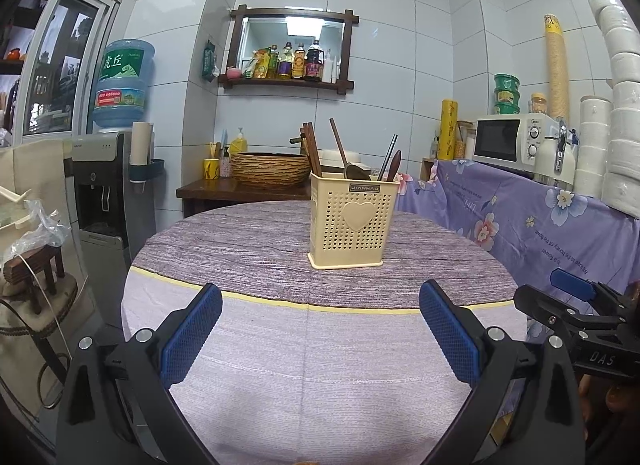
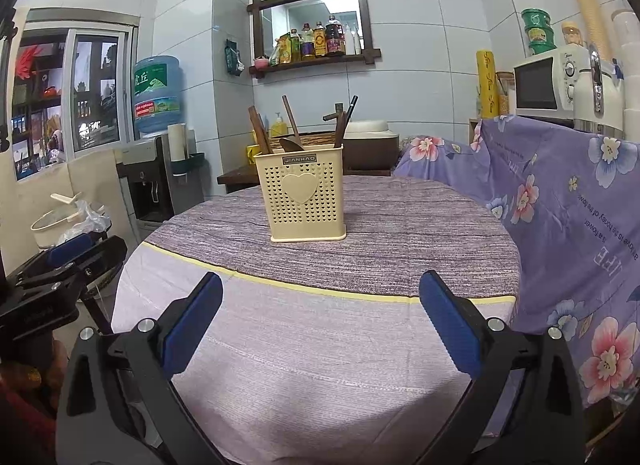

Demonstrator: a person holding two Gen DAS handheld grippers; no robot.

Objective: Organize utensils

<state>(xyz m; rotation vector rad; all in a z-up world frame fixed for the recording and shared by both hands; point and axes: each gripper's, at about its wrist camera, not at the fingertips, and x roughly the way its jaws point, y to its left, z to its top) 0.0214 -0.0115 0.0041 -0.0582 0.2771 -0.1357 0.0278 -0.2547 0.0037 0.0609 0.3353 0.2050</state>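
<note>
**Utensils all in the holder, both grippers empty over the near table edge**

Utensils (image 1: 348, 153) stand upright in the cream holder (image 1: 352, 221), straight ahead of the left gripper (image 1: 320, 329) and well beyond its fingertips. Its jaws are spread wide with nothing between them, only bare tablecloth (image 1: 304, 377). The right gripper (image 2: 320, 325) is likewise spread and empty; from it the holder sits ahead and slightly to the left, again well apart from the pads.

No loose utensil shows on the cloth, so the sorting looks finished or nearly so. If any piece still needs shifting, the sound way is to come in from above, close on one handle near its top, and lift straight up so the neighbouring chopsticks (image 2: 258, 133) and spoon are not dragged or the light holder tipped; the other gripper could steady the holder's wall.

Both grippers are held low and roughly level, pointing across the table (image 2: 400, 233), side by side, each seen at the edge of the other's view.
</note>
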